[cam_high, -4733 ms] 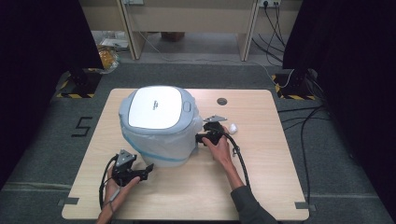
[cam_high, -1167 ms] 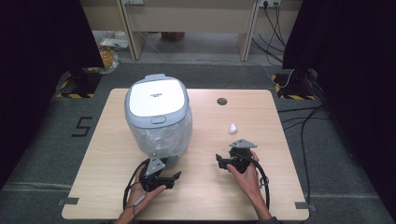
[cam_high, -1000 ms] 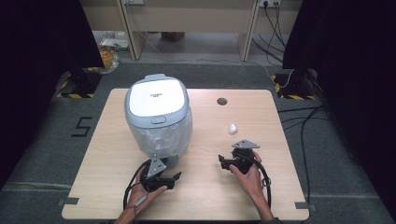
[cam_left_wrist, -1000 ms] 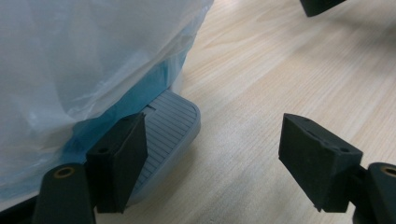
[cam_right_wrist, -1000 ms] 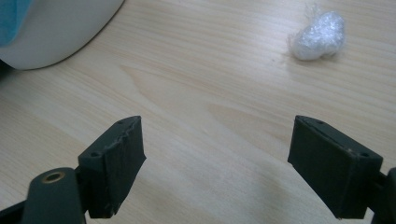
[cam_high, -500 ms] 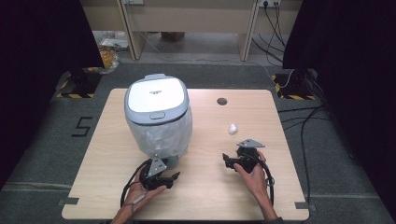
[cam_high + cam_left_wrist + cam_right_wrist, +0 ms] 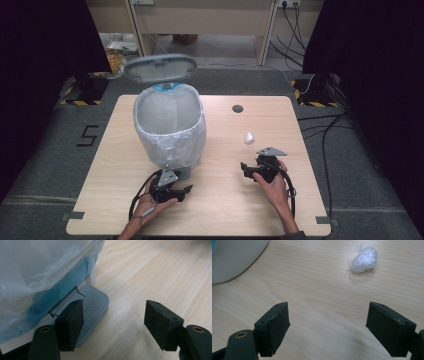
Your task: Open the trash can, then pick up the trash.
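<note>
A pedal bin (image 7: 170, 125) with a white liner stands at the table's left centre, its grey lid (image 7: 159, 67) swung up at the back. My left gripper (image 7: 182, 192) sits just in front of the bin. In the left gripper view (image 7: 113, 312) its left jaw lies over the grey ribbed pedal (image 7: 93, 300); the jaws have just been closing, and between them I see a corner of the pedal and bare table. A small wad of clear plastic (image 7: 248, 138) lies right of the bin. My right gripper (image 7: 246, 170) stands open short of the wad (image 7: 364, 260).
A round cable hole (image 7: 237, 108) is in the tabletop (image 7: 225, 215) behind the wad. Black cables trail from both grippers toward the front edge. Dark curtains flank the table, and more cables lie on the floor at the right.
The bin's lid has swung up from shut to open. My right hand has drifted slightly to the right. The left hand stays at the bin's foot.
</note>
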`<state>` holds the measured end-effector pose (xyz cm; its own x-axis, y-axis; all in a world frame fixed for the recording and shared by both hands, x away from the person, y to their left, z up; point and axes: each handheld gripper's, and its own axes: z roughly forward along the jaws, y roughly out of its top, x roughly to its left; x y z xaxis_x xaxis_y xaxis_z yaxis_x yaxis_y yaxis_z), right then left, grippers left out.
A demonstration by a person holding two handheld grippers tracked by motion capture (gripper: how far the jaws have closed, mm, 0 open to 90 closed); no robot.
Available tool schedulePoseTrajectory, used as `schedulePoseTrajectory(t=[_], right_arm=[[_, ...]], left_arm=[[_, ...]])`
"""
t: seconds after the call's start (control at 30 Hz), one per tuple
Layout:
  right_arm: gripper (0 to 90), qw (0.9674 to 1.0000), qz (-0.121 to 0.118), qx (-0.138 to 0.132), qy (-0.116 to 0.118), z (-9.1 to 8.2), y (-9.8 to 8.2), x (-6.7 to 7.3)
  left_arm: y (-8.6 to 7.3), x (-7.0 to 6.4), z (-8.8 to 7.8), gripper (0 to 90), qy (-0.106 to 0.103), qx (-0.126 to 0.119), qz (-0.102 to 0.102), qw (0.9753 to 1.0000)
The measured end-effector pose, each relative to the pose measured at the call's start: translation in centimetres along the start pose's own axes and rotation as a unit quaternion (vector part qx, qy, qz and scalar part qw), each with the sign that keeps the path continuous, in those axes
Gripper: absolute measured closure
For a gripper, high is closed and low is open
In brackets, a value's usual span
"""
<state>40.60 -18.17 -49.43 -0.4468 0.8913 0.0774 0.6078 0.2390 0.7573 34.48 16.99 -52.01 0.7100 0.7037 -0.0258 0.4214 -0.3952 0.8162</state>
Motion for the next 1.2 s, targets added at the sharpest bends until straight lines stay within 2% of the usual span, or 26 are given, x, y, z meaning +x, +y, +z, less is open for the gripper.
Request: schedulePoseTrajectory(t=[0.07, 0.2, 0.33, 0.37, 0.43, 0.53, 0.6, 0.63, 0.67, 0.7, 0.73, 0.77, 0.83, 0.9, 0.93, 1.0, 1.07, 1.1, 1.17, 1.2], right_arm=[[18.5, 1.0, -0.001, 0.001, 0.0, 0.0, 0.0, -0.1], [18.5, 1.0, 0.001, -0.003, 0.001, 0.2, 0.2, -0.3], [18.6, 0.9998, 0.014, -0.012, 0.006, 0.7, 0.6, -0.8], [18.3, 0.9999, 0.005, -0.014, -0.004, 1.2, 0.9, -1.1], [18.3, 0.9998, 0.002, -0.019, -0.007, 1.4, 1.2, -1.3], [16.8, 0.9991, 0.019, -0.037, 0.005, 2.0, 1.6, -1.9], [16.9, 0.9993, -0.001, -0.033, -0.017, 2.3, 1.9, -2.2], [17.0, 0.999, -0.004, -0.037, -0.026, 2.4, 2.2, -2.3], [17.3, 0.9986, -0.003, -0.046, -0.027, 2.5, 2.4, -2.4], [17.3, 0.9983, 0.012, -0.055, -0.016, 2.8, 2.6, -2.8], [17.3, 0.9983, 0.012, -0.055, -0.016, 2.8, 2.6, -2.8], [19.2, 0.9985, -0.01, -0.041, -0.034, 3.2, 3.0, -3.1], [22.7, 0.998, -0.013, -0.047, -0.04, 3.4, 3.2, -3.2], [26.5, 0.9981, 0.004, -0.057, -0.024, 3.9, 3.3, -3.6], [26.4, 0.9989, 0.001, -0.042, -0.02, 4.2, 3.4, -3.7], [27.3, 0.9982, -0.021, -0.032, -0.045, 4.9, 3.7, -3.7], [31.2, 0.9981, -0.009, -0.042, -0.044, 5.4, 4.0, -3.9], [31.4, 0.9985, -0.004, -0.036, -0.041, 5.7, 4.2, -4.0], [37.0, 0.9979, -0.011, -0.03, -0.057, 6.2, 4.7, -4.1], [37.9, 0.998, -0.009, -0.029, -0.056, 6.4, 5.0, -4.2]], left_arm=[[0.0, 0.1, 0.0, 31.6, -0.003, -0.002, -0.005, 1.0], [0.0, 0.0, 0.0, 31.6, 0.0, -0.001, 0.0, 1.0], [0.0, -0.1, 0.0, 31.6, 0.003, -0.001, 0.003, 1.0], [0.0, -0.1, 0.0, 31.6, 0.003, -0.002, 0.004, 1.0], [0.0, -0.1, 0.0, 31.6, 0.003, -0.002, 0.003, 1.0], [0.0, -0.1, 0.0, 31.6, 0.004, -0.002, 0.003, 1.0], [0.0, -0.2, 0.0, 31.6, 0.006, -0.002, 0.005, 1.0], [0.0, -0.2, 0.0, 31.6, 0.006, -0.002, 0.005, 1.0], [0.0, -0.2, 0.0, 31.6, 0.004, -0.002, 0.004, 1.0], [-0.1, -0.1, -0.1, 31.6, 0.002, -0.003, 0.002, 1.0], [-0.1, -0.1, -0.1, 31.6, 0.002, -0.003, 0.002, 1.0], [-0.1, -0.1, -0.1, 31.6, 0.002, -0.003, 0.002, 1.0], [0.0, -0.1, -0.1, 31.6, 0.002, -0.002, 0.005, 1.0], [-0.1, -0.1, -0.1, 31.6, 0.0, -0.002, 0.004, 1.0], [-0.1, -0.1, -0.1, 31.6, 0.0, -0.002, 0.004, 1.0], [-0.1, -0.1, -0.1, 31.6, 0.0, -0.002, 0.005, 1.0], [-0.1, -0.1, -0.1, 31.7, 0.0, -0.002, 0.007, 1.0], [-0.1, 0.0, -0.1, 32.5, 0.0, -0.002, 0.007, 1.0], [-0.1, 0.0, -0.1, 32.4, -0.002, -0.004, 0.003, 1.0], [-0.1, 0.1, -0.1, 32.5, -0.004, -0.003, 0.002, 1.0]])
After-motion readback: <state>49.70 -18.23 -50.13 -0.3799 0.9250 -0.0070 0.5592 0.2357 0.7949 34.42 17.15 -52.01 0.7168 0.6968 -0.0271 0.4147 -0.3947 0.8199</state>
